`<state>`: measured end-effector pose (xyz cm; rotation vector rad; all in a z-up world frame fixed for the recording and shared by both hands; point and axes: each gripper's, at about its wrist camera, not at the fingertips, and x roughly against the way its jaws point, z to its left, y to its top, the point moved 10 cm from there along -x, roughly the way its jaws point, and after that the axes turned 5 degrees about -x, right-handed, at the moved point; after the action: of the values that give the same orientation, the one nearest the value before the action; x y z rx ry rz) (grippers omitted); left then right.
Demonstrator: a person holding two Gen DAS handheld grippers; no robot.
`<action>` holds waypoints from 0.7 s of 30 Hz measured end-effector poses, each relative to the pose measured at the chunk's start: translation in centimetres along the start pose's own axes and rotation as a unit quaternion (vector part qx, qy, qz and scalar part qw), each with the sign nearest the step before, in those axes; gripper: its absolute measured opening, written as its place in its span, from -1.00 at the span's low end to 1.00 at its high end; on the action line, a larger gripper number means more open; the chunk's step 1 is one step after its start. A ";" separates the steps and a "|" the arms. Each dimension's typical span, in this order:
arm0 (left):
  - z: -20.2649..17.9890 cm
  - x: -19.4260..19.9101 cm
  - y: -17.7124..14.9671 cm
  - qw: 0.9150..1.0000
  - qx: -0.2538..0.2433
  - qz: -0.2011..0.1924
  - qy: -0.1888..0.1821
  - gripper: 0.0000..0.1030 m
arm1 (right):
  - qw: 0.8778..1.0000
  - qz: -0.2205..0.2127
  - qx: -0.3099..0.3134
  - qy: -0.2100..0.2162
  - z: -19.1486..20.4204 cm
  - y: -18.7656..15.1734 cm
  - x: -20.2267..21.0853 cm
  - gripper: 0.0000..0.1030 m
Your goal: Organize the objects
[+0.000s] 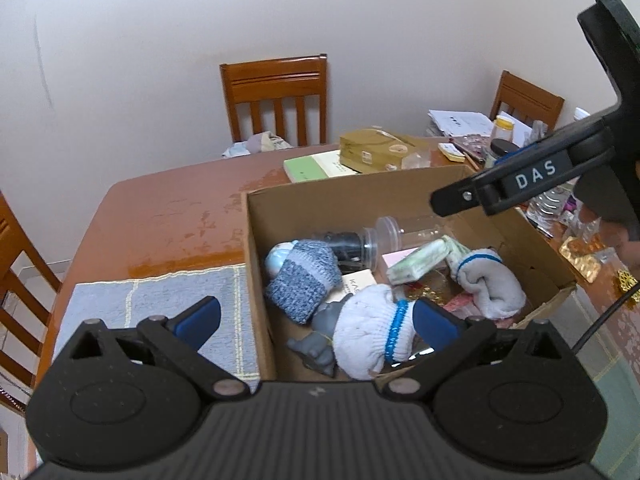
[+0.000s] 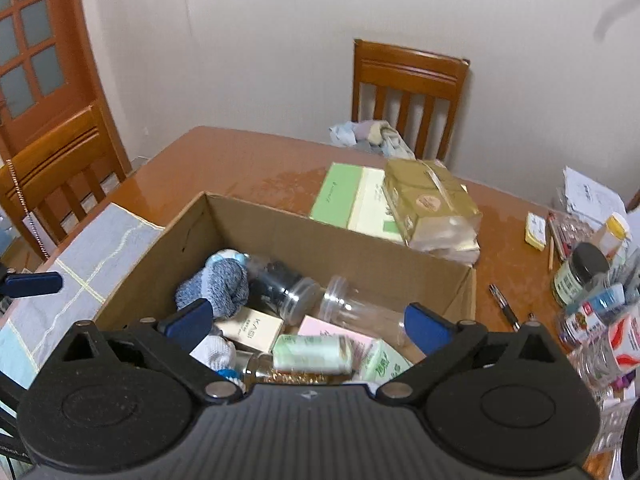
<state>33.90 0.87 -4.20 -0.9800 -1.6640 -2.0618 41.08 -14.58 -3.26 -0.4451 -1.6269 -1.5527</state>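
Observation:
An open cardboard box (image 1: 344, 196) (image 2: 336, 236) on the brown table holds mixed items: a blue-grey knitted sock (image 1: 304, 280) (image 2: 222, 284), a white sock with a blue band (image 1: 372, 336), a second white sock (image 1: 488, 284), a grey figure (image 1: 320, 348), clear plastic jars (image 1: 404, 232) (image 2: 360, 312), a small beige carton (image 2: 250, 328) and a green packet (image 2: 312, 354). My left gripper (image 1: 316, 322) is open over the box's near edge, empty. My right gripper (image 2: 308, 324) is open above the box, empty; it also shows in the left wrist view (image 1: 452, 200).
A grey-blue placemat (image 1: 160, 304) (image 2: 80, 256) lies left of the box. Behind the box are a green book (image 2: 348, 196) and a gold packet (image 2: 432, 204). Jars, pens and papers (image 2: 588, 268) crowd the right side. Wooden chairs (image 1: 276, 96) stand around the table.

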 end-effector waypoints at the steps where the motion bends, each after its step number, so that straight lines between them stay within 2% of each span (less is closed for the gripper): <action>1: 0.1 0.0 0.0 1.000 0.001 0.001 0.003 0.98 | 1.000 0.004 -0.005 -0.006 -0.2 -0.1 0.0 1.00; 9: 0.4 0.4 -0.1 0.999 0.013 0.015 0.028 0.98 | 0.998 0.044 -0.026 -0.039 -1.5 -1.3 1.3 1.00; 13: 0.3 1.0 -0.3 0.999 0.030 0.025 0.038 0.98 | 0.997 0.047 -0.031 -0.060 -2.1 -2.7 2.4 1.00; 17: -0.1 1.6 -0.8 0.996 0.068 0.026 0.048 0.98 | 0.994 0.050 -0.044 -0.085 -2.7 -5.4 3.2 1.00; 21: -0.8 1.9 -2.0 0.994 0.072 0.045 0.076 0.98 | 0.991 0.052 -0.065 -0.101 -2.9 -8.1 3.7 1.00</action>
<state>31.01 0.98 -4.48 -0.8148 -1.6336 -1.8794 33.85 -19.77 -6.07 -0.7667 -1.6289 -1.5820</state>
